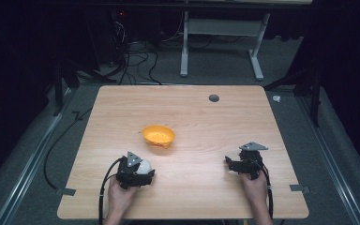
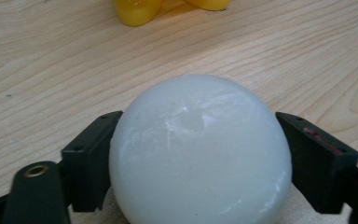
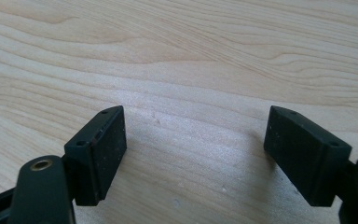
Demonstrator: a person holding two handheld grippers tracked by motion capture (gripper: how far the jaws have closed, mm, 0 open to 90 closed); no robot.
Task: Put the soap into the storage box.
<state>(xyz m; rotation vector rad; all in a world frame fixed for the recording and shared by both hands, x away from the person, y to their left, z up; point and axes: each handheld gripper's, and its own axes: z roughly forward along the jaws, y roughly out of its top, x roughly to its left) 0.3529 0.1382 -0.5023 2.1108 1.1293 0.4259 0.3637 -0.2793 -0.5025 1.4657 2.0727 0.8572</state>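
A white ball (image 2: 200, 154) rests on the wooden table (image 1: 197, 117) at the front left, and both pads of my left gripper (image 2: 198, 126) press on its sides. From the high view the same ball (image 1: 144, 166) shows pale at the tip of the left gripper (image 1: 145, 169). Just beyond it stands an orange bowl (image 1: 159, 135), whose yellow-orange rim (image 2: 137, 11) peeks in at the top of the left gripper view. My right gripper (image 1: 229, 165) sits at the front right, open, with bare wood between its jaws (image 3: 196, 121).
A grey cable hole (image 1: 213, 98) marks the far side of the table. Tape patches sit at the front-left (image 1: 65, 191) and front-right (image 1: 299, 188) edges. Cables and a white desk frame (image 1: 220, 28) lie on the floor behind.
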